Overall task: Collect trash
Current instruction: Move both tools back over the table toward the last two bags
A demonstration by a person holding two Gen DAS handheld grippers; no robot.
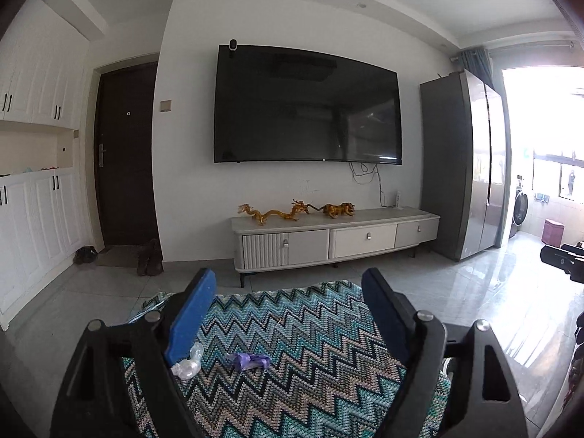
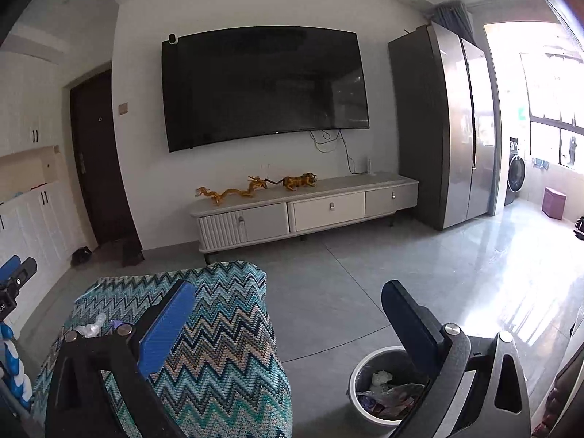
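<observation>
Clear wrapper [image 1: 188,363] lies beside the left gripper [image 1: 288,295], purple wrapper [image 1: 250,361] between its released jaws; the right gripper [image 2: 288,306], also released, alone shows the bin [image 2: 379,387].

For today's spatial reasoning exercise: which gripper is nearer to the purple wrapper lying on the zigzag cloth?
Left. The left gripper hangs open just above the purple wrapper, which lies between its fingers. The right gripper sits off to the wrapper's right, near the trash bin.

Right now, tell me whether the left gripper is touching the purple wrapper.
Apart. In the left wrist view the left gripper is open, and patterned cloth shows between its fingers and the purple wrapper.
</observation>
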